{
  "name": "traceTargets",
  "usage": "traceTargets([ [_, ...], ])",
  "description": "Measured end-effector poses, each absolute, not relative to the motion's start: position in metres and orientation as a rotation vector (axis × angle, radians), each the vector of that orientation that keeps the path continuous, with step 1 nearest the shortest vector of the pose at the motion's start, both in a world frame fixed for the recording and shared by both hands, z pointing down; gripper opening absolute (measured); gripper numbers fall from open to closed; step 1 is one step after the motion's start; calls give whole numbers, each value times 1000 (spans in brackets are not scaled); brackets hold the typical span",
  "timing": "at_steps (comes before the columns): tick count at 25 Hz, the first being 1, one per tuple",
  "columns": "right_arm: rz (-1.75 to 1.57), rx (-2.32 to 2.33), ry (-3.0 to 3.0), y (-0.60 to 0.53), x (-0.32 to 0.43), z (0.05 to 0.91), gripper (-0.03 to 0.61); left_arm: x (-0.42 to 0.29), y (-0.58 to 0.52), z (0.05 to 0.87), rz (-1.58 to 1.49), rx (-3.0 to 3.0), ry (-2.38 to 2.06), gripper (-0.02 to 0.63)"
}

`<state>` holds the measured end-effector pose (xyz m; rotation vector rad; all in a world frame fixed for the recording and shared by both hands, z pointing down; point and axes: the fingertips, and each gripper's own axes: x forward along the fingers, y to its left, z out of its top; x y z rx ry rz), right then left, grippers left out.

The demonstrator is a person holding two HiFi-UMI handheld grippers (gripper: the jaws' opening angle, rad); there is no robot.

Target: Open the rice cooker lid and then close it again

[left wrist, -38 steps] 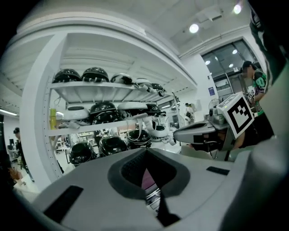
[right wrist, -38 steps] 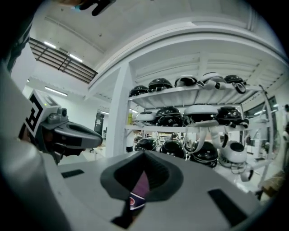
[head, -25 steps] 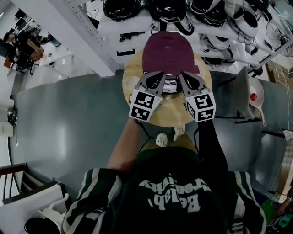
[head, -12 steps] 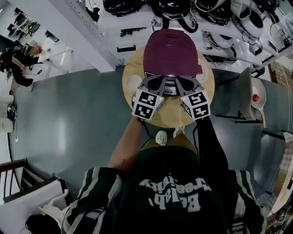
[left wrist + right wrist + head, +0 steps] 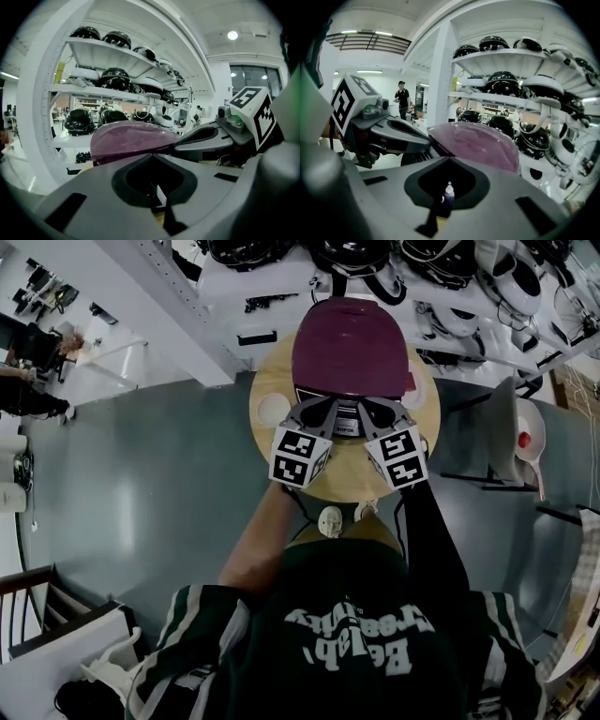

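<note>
With both pairs of jaws pressed together and empty, the left gripper (image 5: 326, 411) and right gripper (image 5: 372, 411) sit side by side, equally near the rice cooker's (image 5: 349, 413) front edge, its closed lid (image 5: 349, 343) just ahead

rice cooker (image 5: 349, 348) – 1 | claws (image 5: 323, 409) (image 5: 375, 411) – 2 | marker cubes (image 5: 300, 456) (image 5: 405, 457) – 2 | round table (image 5: 347, 472) – 1

Rice cooker (image 5: 349, 343) fills table's back, helmet shelf (image 5: 281, 292) seemingly close behind, bare tabletop (image 5: 265, 373) at left
</note>
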<state>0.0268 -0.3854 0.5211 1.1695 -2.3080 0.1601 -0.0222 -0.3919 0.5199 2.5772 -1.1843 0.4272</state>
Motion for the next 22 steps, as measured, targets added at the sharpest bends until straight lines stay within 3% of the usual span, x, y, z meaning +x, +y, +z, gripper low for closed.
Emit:
traceTargets([
  [22,116,1234,-2292,-382,25,523,3,-25,-389,523,400,2557,-1161,-6],
])
